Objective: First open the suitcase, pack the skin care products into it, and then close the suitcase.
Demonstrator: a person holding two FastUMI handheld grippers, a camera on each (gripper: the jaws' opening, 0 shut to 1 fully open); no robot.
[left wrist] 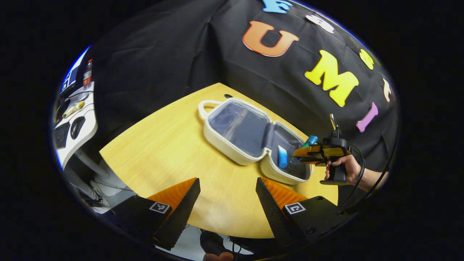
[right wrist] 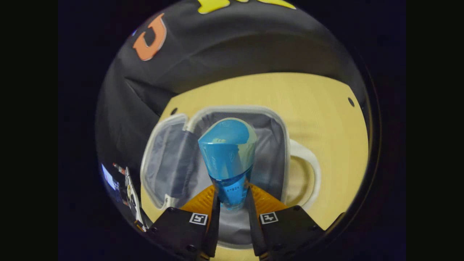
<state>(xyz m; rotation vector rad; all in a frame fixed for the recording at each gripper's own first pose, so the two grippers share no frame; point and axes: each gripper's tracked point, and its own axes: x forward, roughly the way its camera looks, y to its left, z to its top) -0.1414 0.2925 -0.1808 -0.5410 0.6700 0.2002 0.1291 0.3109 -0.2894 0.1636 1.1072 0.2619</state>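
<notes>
My right gripper (right wrist: 232,203) clamps a blue tube (right wrist: 228,159), long axis pointing into the open suitcase (right wrist: 282,145) directly below | left gripper (left wrist: 226,203) spread, empty, farther off over the surface (left wrist: 163,152).

Matt wood-grain table (left wrist: 174,145), glossy blue plastic bottle (right wrist: 226,156), grey cloth-lined suitcase (left wrist: 239,127)

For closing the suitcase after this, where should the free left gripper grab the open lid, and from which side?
Probably the lid's outer rim by the white handle, coming from that far side, opposite the hinge. The suitcase lies flat open, so that edge swings freest. The left gripper is open over the table.
</notes>
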